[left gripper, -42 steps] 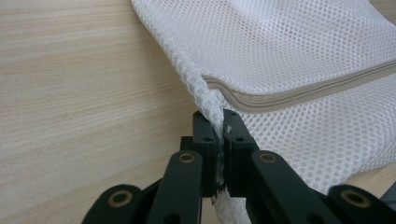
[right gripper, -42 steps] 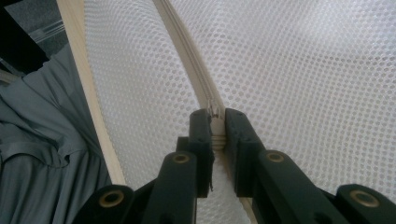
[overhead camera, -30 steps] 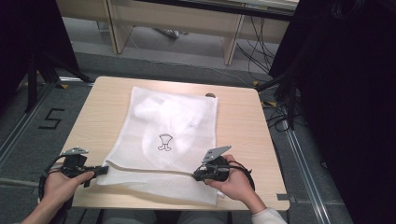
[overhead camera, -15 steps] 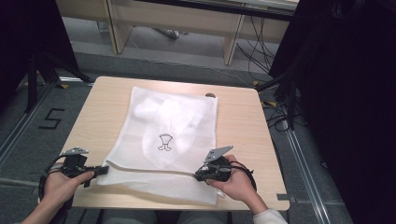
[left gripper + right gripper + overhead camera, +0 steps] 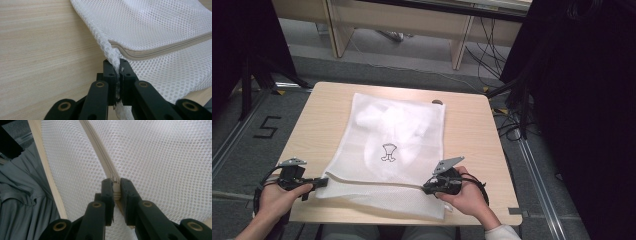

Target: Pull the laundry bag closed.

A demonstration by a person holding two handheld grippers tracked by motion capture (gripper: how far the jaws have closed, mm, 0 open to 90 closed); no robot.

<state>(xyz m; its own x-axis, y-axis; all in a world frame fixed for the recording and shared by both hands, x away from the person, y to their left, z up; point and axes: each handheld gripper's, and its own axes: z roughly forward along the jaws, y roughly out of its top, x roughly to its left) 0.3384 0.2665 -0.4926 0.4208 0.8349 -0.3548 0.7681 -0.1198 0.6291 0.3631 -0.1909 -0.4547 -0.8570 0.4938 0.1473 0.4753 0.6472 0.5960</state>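
A white mesh zippered laundry bag (image 5: 394, 150) lies flat on the light wooden surface (image 5: 322, 120), its near-left corner pinched by the left hand-held gripper (image 5: 323, 182), the right hand-held gripper (image 5: 426, 189) clamping its beige zipper (image 5: 100, 152) at near right.

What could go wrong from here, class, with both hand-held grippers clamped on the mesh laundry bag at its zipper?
1. The left hand-held gripper pinches only a thin fold at the mesh bag's corner; a pull could slip it free or tear the mesh.
2. The right hand-held gripper grips at the zipper; a skewed pull may snag it.
3. The bag's near edge reaches the table edge, so it might slide off.
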